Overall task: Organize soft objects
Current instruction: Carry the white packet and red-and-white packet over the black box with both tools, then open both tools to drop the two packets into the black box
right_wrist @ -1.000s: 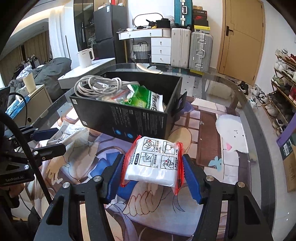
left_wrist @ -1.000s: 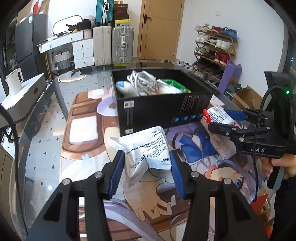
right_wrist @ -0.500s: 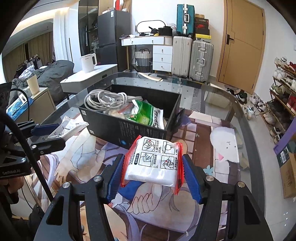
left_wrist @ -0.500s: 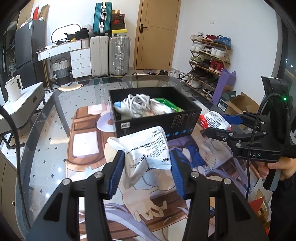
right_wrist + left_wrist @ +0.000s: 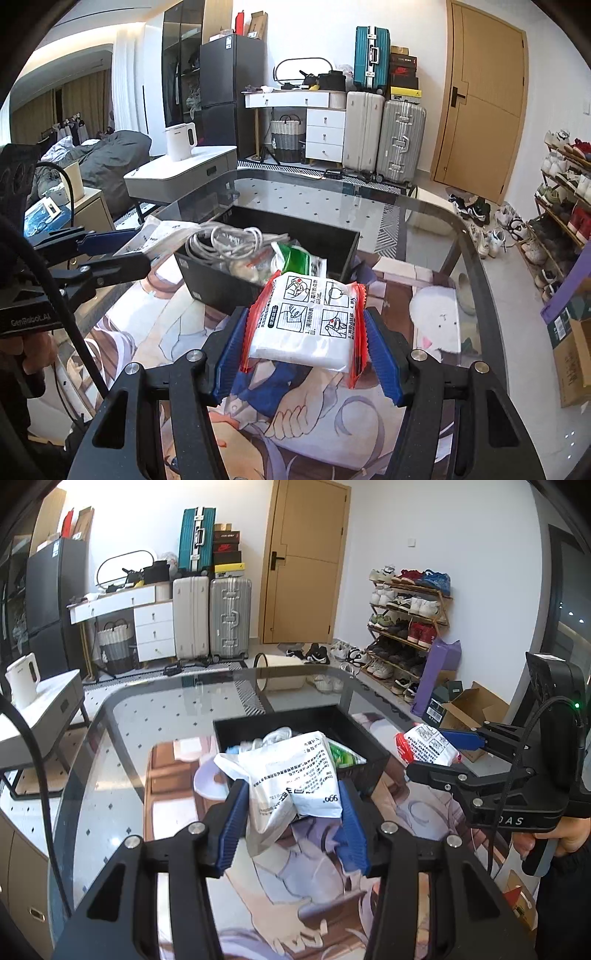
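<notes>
My left gripper [image 5: 291, 823] is shut on a crumpled white pouch with black print [image 5: 291, 779] and holds it above the table, in front of the black box [image 5: 373, 746]. My right gripper [image 5: 306, 354] is shut on a white packet with red edges [image 5: 310, 321] and holds it above the table before the same box [image 5: 218, 288]. The box holds a coil of white cable [image 5: 221, 240] and a green packet [image 5: 295, 258]. Each gripper shows in the other's view, the right one [image 5: 439, 753] at the right and the left one [image 5: 122, 251] at the left.
The glass table [image 5: 122, 738] carries an anime-print mat [image 5: 184, 332]. Beyond stand suitcases [image 5: 210, 616], a white dresser [image 5: 147, 620], a shoe rack [image 5: 406, 627], a kettle [image 5: 181, 140] on a side table, and cardboard boxes [image 5: 572, 350] on the floor at right.
Both grippers have risen with their packets. The box now sits lower and farther in both views.
</notes>
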The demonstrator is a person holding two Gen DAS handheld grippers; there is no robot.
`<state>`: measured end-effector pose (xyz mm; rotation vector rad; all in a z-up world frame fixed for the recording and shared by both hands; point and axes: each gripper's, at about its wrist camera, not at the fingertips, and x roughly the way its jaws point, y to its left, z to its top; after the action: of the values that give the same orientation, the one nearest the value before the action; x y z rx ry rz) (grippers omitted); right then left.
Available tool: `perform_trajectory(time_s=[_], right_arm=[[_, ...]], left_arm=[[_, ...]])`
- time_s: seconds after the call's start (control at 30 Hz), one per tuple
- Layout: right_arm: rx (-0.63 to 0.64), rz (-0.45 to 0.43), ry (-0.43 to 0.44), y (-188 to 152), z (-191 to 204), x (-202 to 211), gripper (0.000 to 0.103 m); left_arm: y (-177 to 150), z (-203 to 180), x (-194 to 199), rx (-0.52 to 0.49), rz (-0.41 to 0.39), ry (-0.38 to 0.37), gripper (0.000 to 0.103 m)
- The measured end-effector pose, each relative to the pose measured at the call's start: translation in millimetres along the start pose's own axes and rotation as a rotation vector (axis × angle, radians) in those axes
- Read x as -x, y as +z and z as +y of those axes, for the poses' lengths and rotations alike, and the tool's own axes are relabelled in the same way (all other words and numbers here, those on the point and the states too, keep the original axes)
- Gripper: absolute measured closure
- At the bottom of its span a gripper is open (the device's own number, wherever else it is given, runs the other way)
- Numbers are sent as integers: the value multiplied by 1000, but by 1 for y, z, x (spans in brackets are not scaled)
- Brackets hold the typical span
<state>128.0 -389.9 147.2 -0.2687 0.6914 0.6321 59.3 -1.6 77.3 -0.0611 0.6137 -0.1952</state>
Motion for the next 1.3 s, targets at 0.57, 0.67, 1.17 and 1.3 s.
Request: perform_trajectory(time_s=[0.57, 0.67, 1.17, 1.3], right_arm=[[35, 9, 37, 47, 3, -45, 40], [41, 11, 47, 51, 1, -55, 40], [93, 75, 68, 53, -5, -119, 40], [115, 102, 66, 52, -6, -134, 40]], left_arm=[[41, 18, -40, -36, 4, 10, 55], [45, 16, -54, -46, 20, 11, 55], [43, 6, -101, -90, 102, 10, 55], [38, 8, -112, -82, 138, 2, 59]])
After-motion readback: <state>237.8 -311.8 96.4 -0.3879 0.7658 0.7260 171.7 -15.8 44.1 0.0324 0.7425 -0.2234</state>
